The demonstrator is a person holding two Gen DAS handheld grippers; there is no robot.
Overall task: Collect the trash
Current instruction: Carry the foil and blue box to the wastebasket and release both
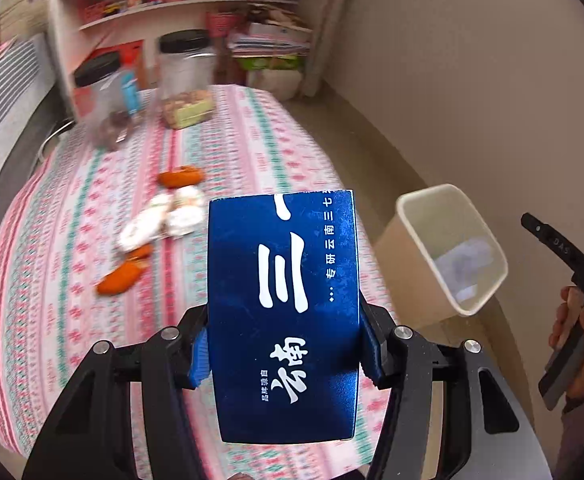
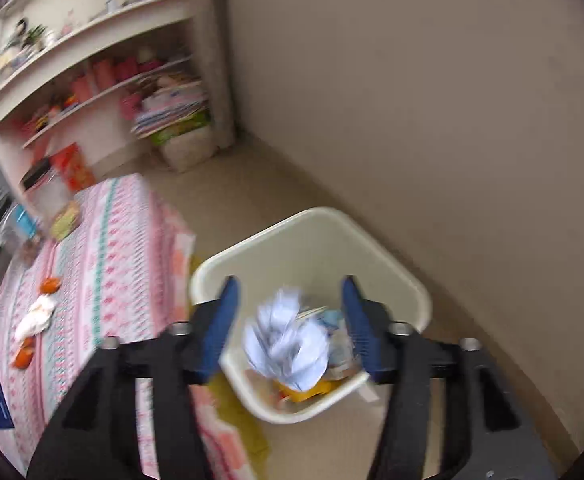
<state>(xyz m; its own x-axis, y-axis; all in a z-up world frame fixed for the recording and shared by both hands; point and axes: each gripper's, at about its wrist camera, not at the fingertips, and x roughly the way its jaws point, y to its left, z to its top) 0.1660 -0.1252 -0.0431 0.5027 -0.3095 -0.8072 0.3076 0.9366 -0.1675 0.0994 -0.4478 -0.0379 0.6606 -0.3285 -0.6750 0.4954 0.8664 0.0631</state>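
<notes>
My left gripper (image 1: pixel 285 356) is shut on a dark blue box (image 1: pixel 283 280) with white lettering, held upright above the pink patterned tablecloth (image 1: pixel 71 320). Orange peels and crumpled white tissues (image 1: pixel 163 216) lie on the cloth beyond it. To the right of the table, on the floor, stands a cream waste bin (image 1: pixel 412 208). In the right wrist view my right gripper (image 2: pixel 289 284) is open over that bin (image 2: pixel 312 216). A crumpled white paper (image 2: pixel 287 336), blurred, is between its blue fingers without touching either pad. More trash lies in the bin below it.
Two clear jars with black lids (image 1: pixel 187 76) stand at the table's far end. A white shelf unit (image 2: pixel 91 92) full of items stands behind. A beige wall (image 2: pixel 412 100) runs close behind the bin. A hand (image 1: pixel 580 320) holds the right gripper at the right edge.
</notes>
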